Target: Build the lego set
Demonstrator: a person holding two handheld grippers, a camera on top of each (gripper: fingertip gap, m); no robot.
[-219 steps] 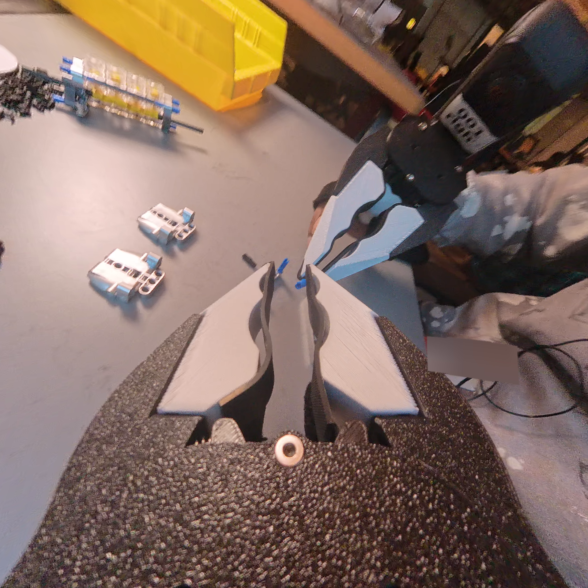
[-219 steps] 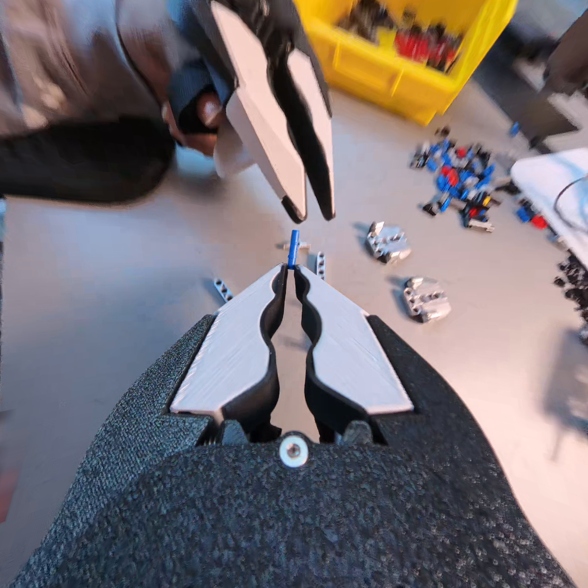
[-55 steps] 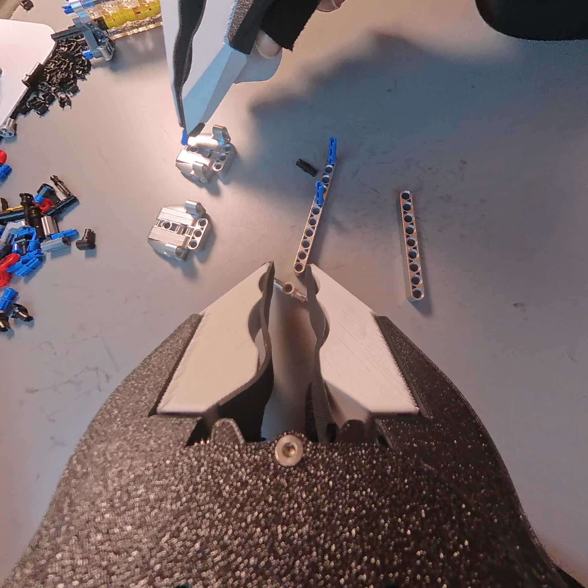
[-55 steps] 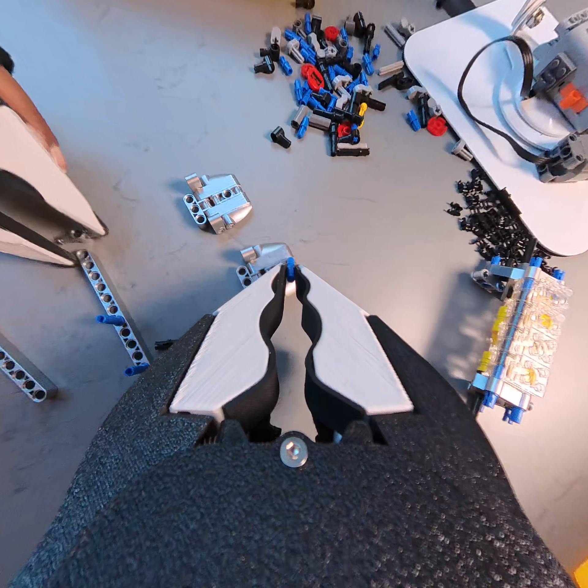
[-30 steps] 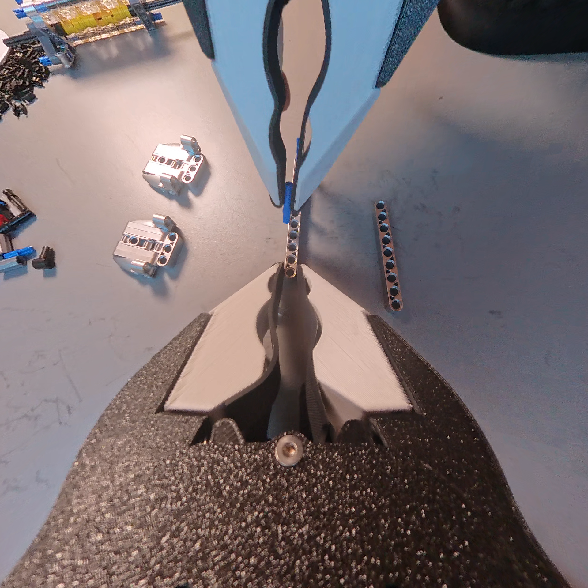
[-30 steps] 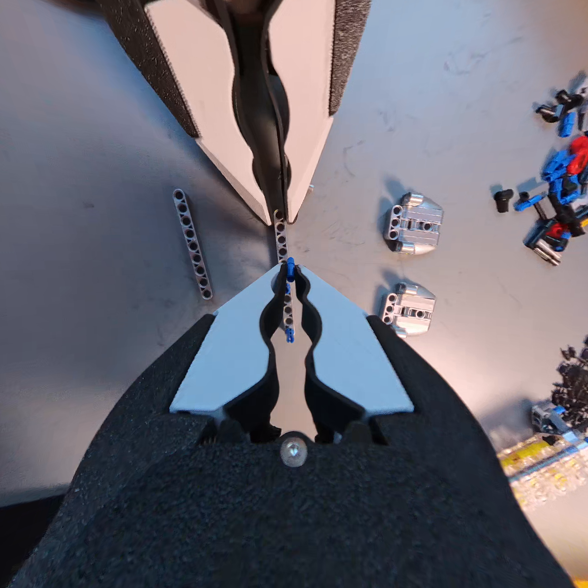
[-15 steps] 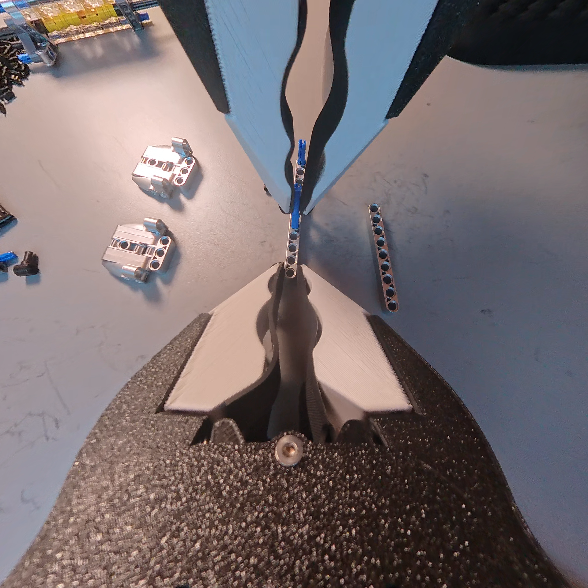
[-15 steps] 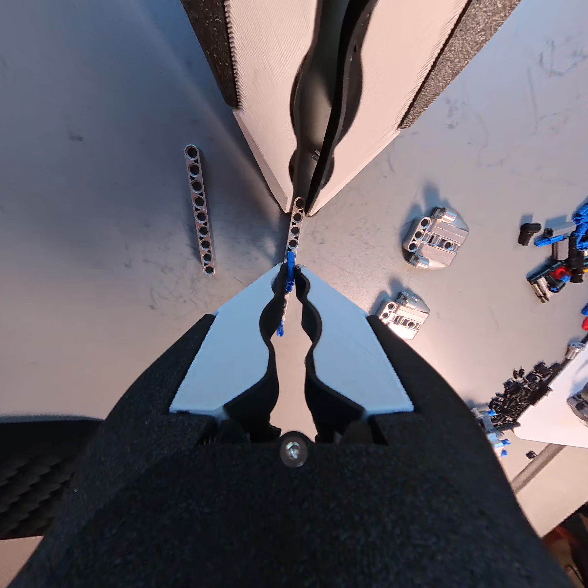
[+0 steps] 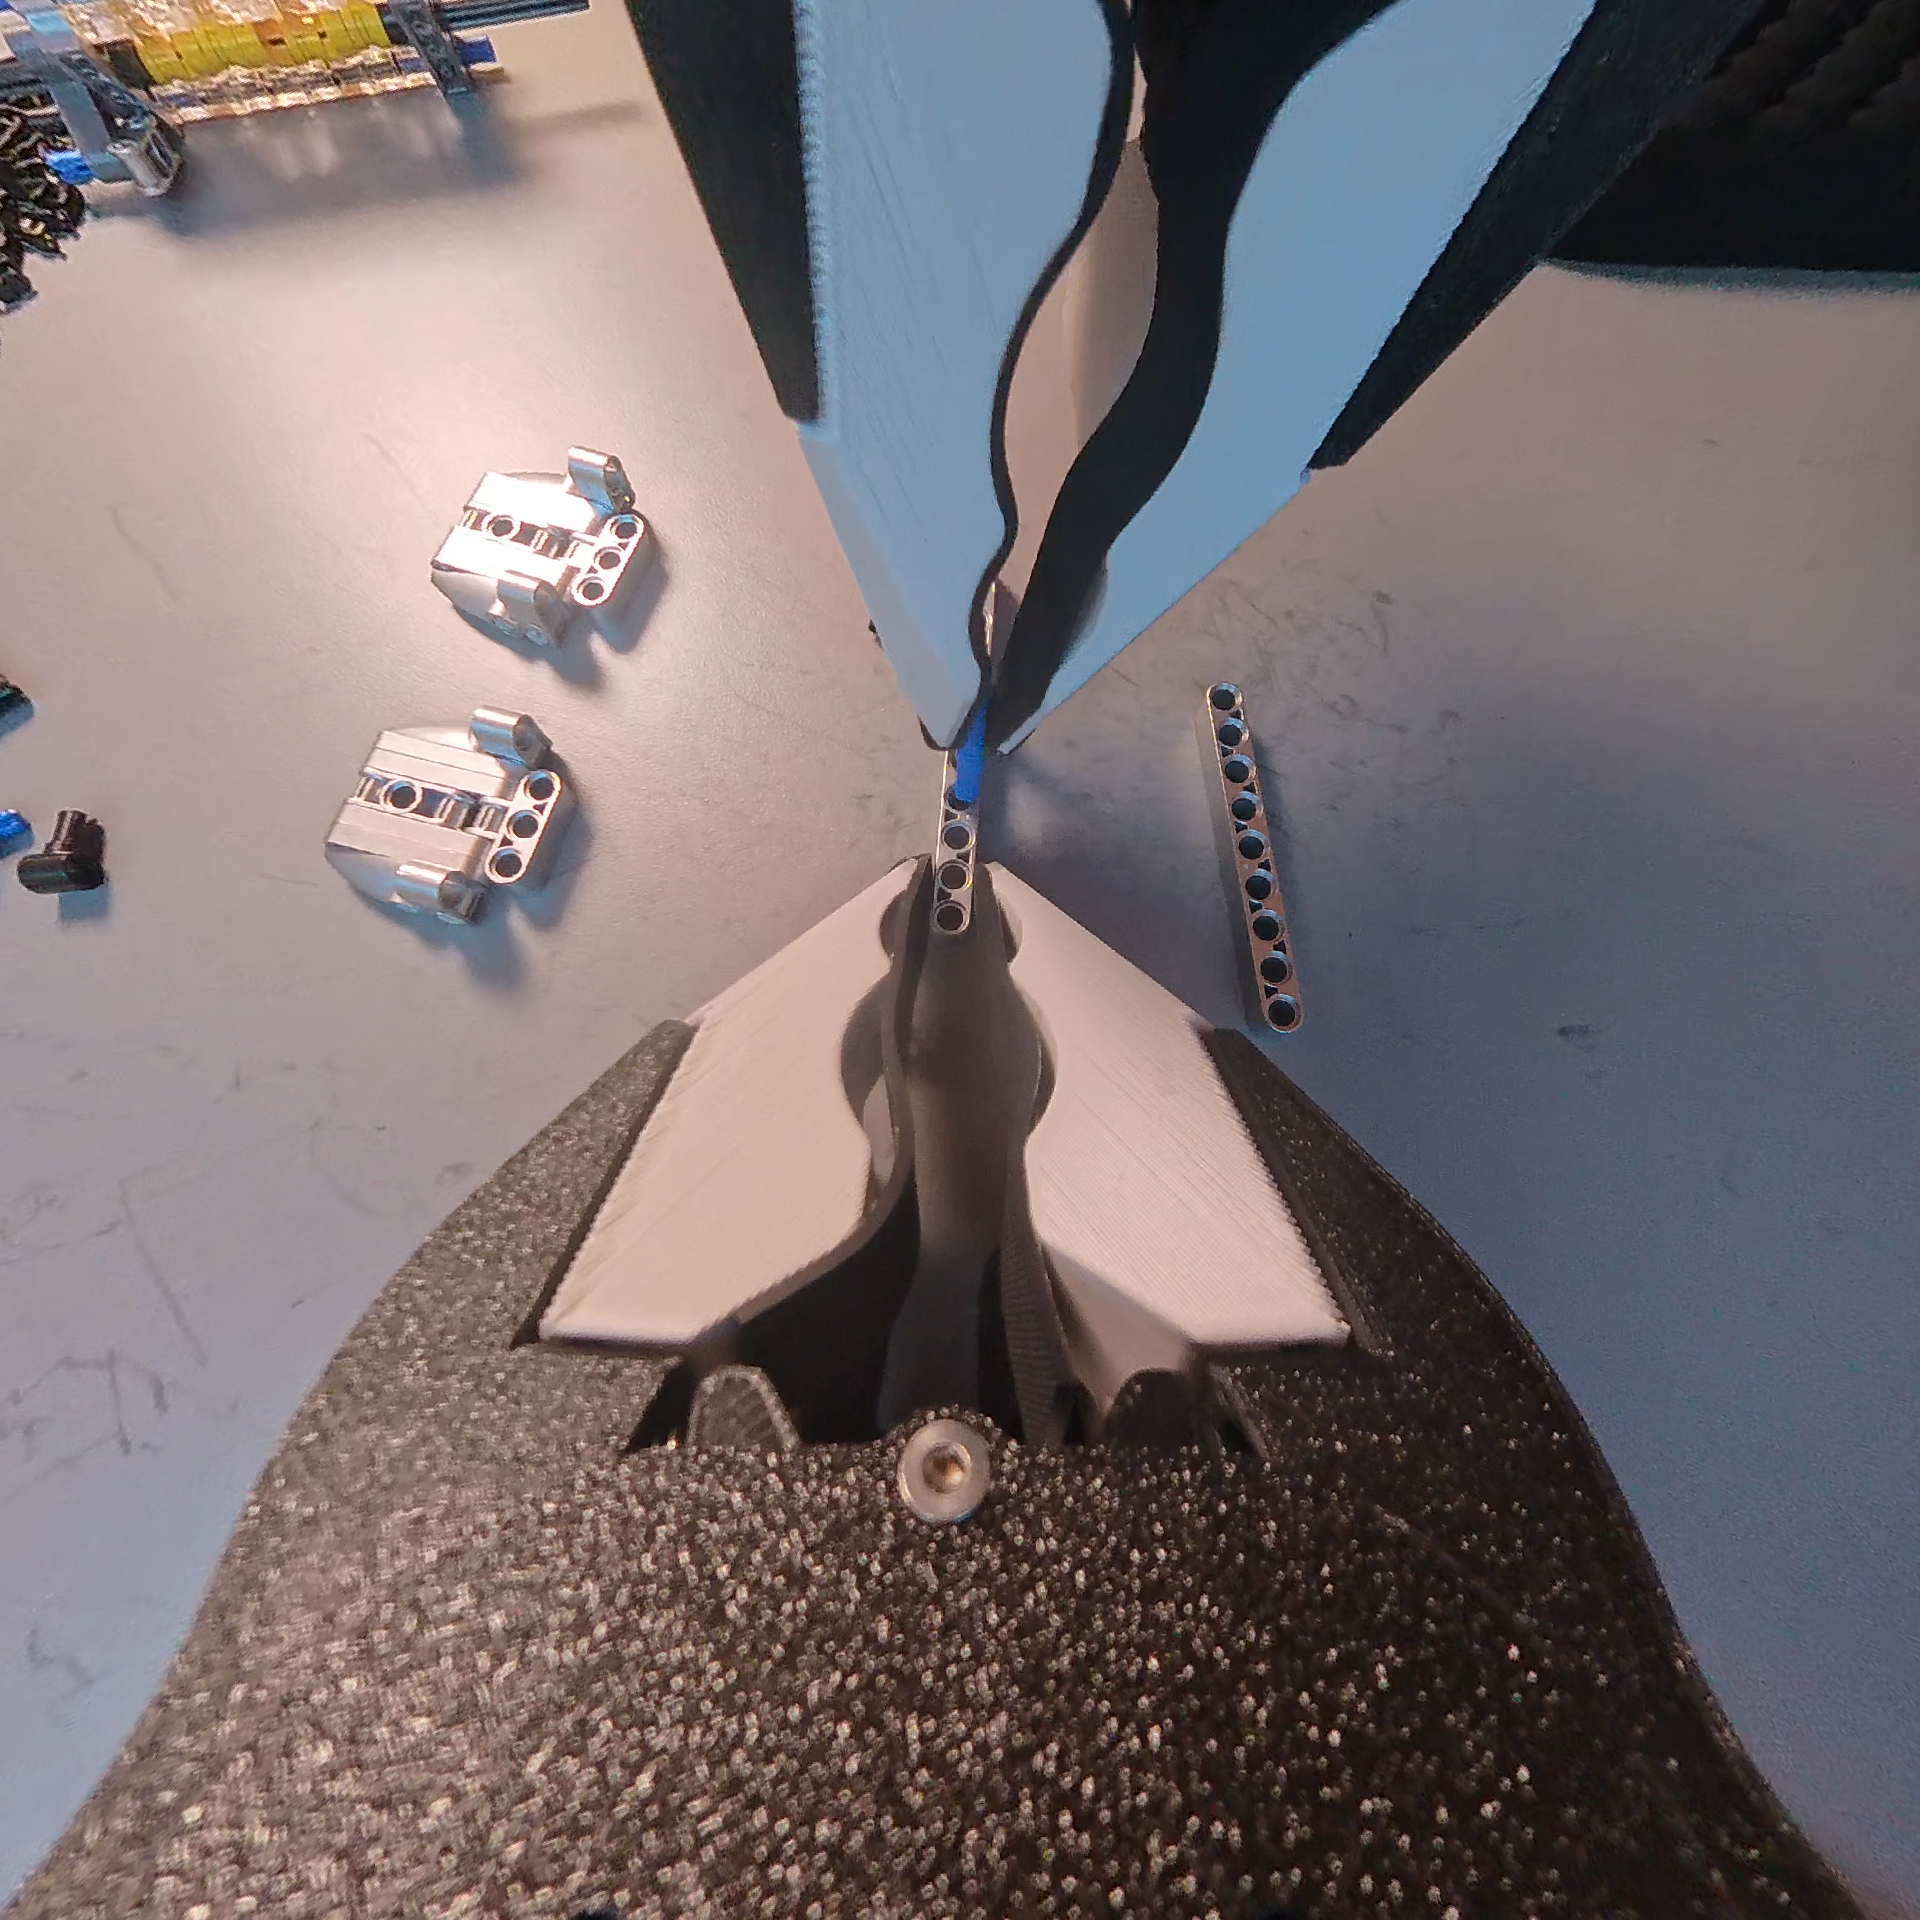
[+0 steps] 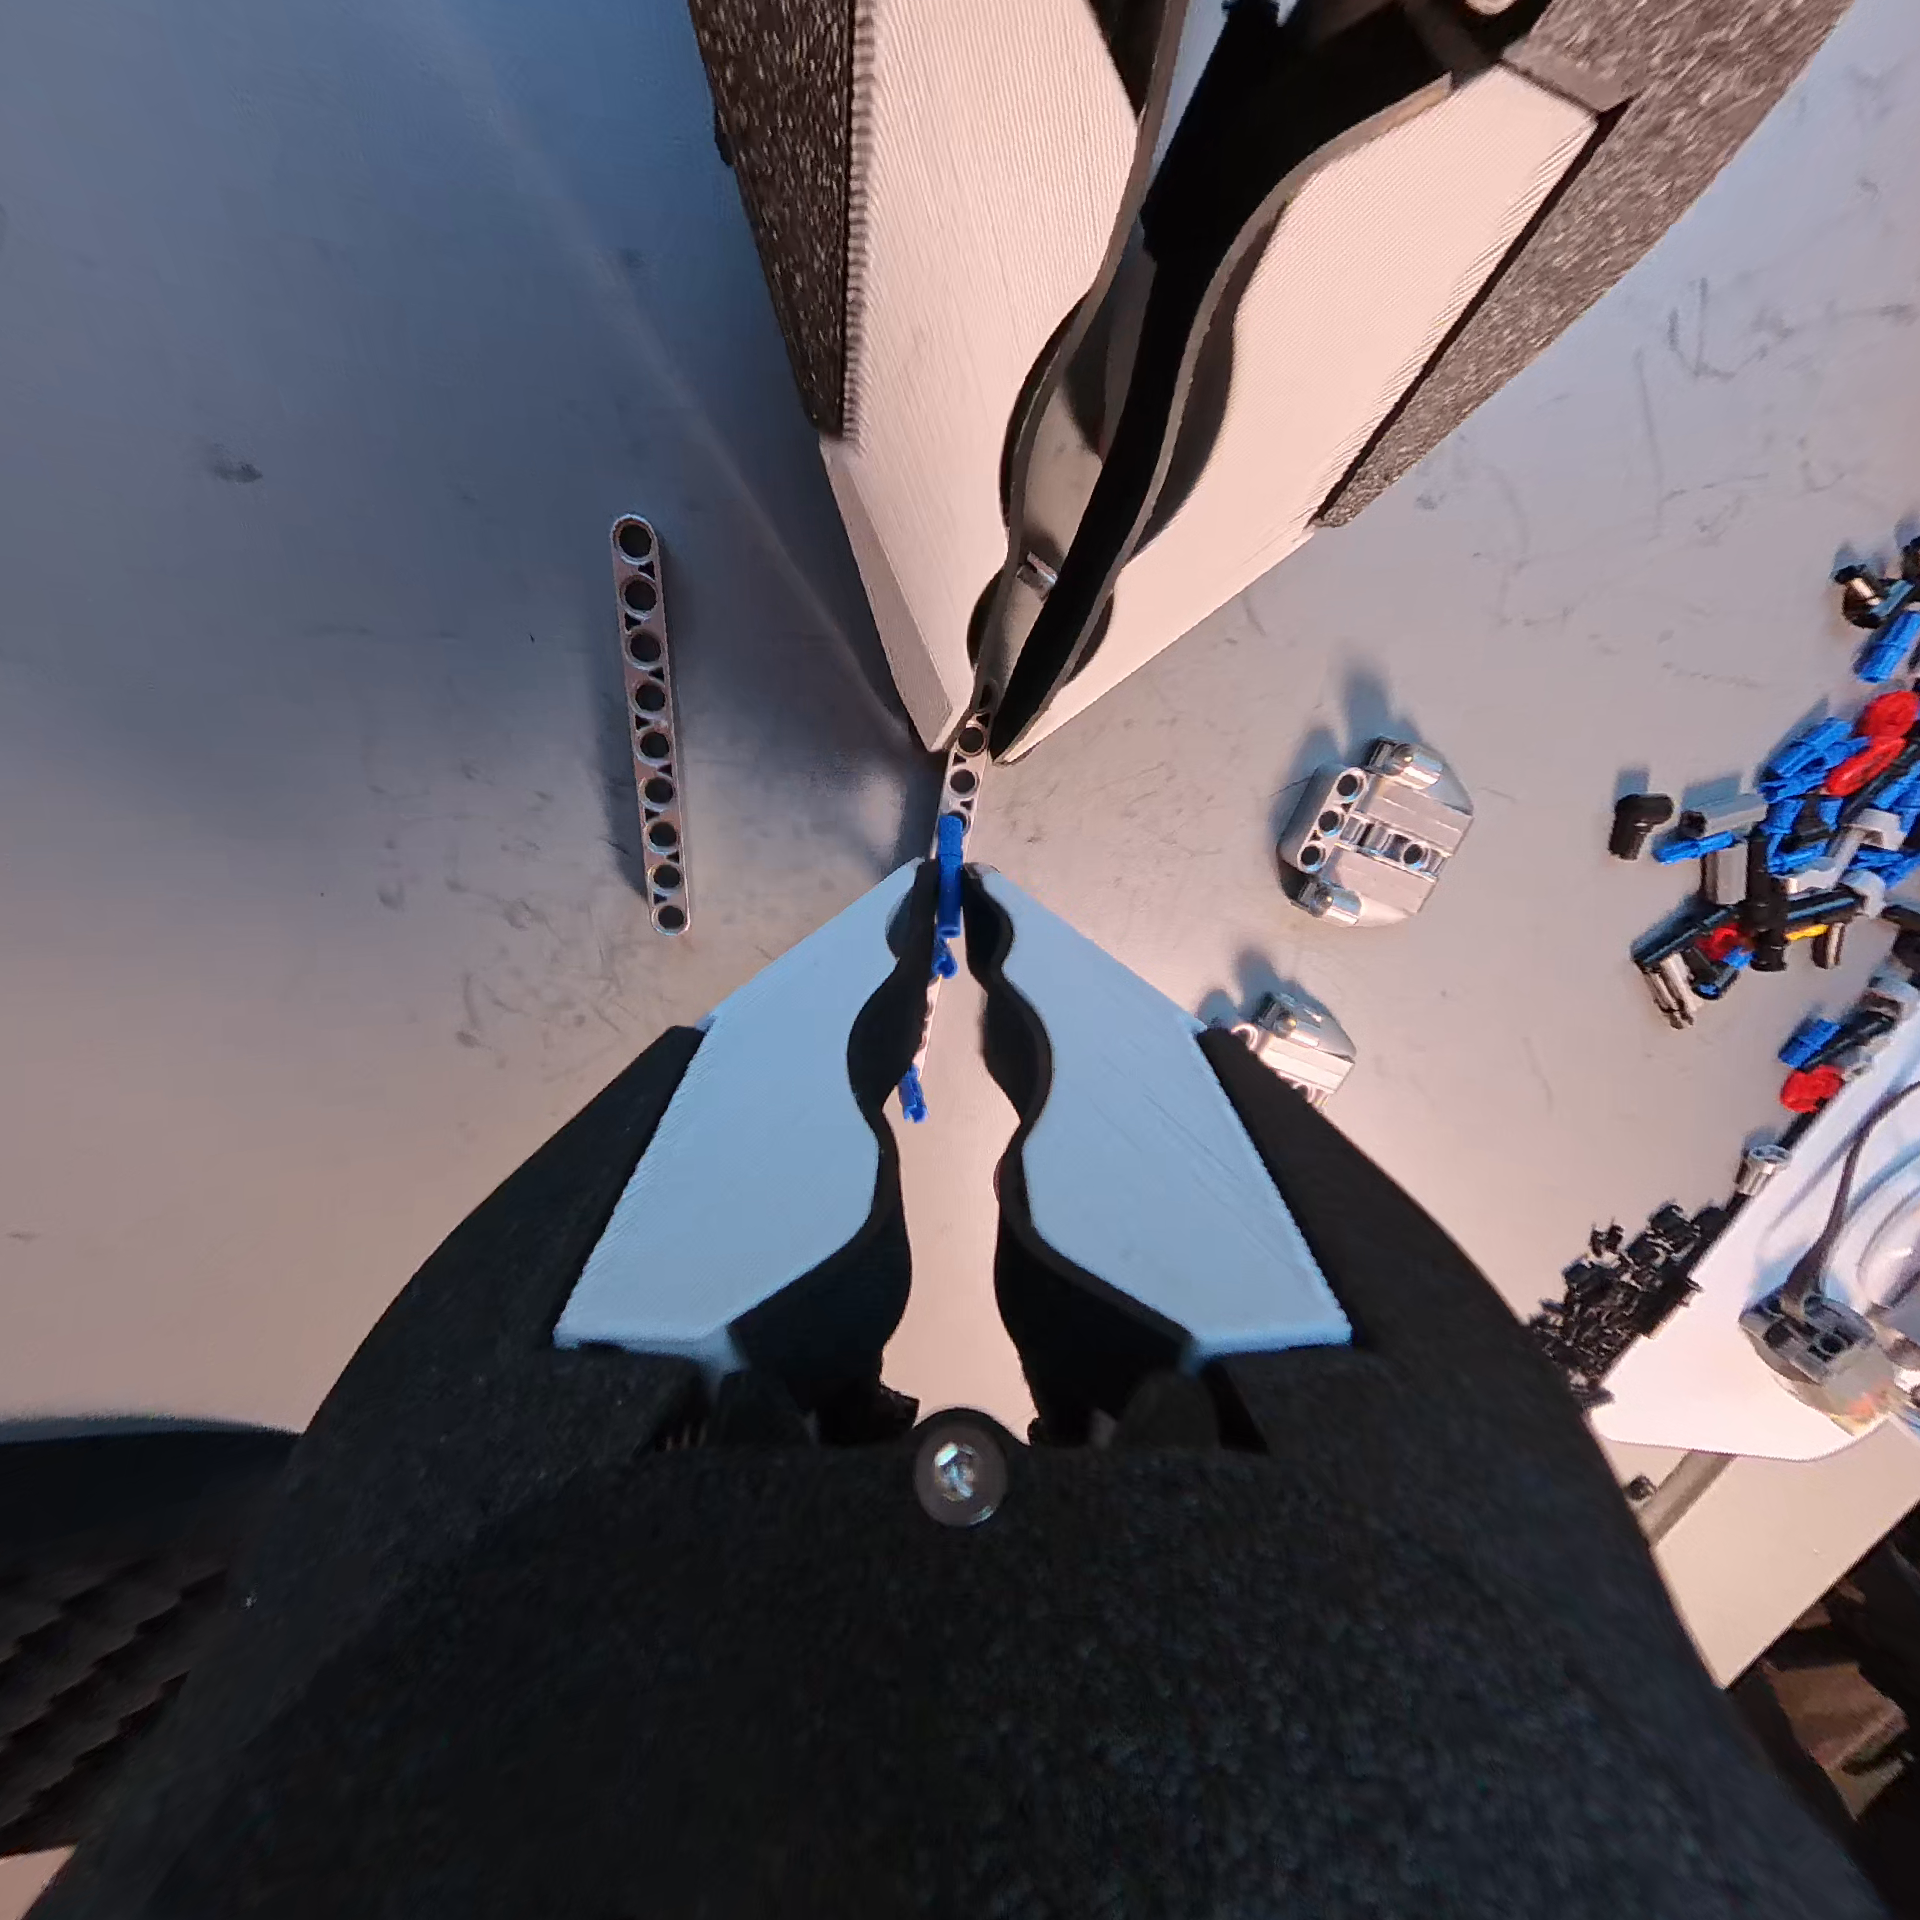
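Note:
My left gripper is shut on the near end of a thin grey holed beam and holds it edge-up over the grey table. My right gripper faces it tip to tip and is shut on a small blue pin. The pin presses against the beam a few holes from the left gripper's tips. In the left wrist view the right gripper comes down from the top with the blue pin at its tips. A second blue pin sticks out of the beam between my right fingers.
A second grey holed beam lies flat on the table beside the grippers. Two silver panel pieces lie to the left. A pile of blue, red and black small parts, a white plate and black pins are at the right. Both grippers' tips are close together, under 4 cm apart. The right tips stand about 30 centimeters off the white plate.
The left gripper shut on the beam's end and lifted it. The right gripper carried the blue pin from the silver panels to the beam and moved closer along it.

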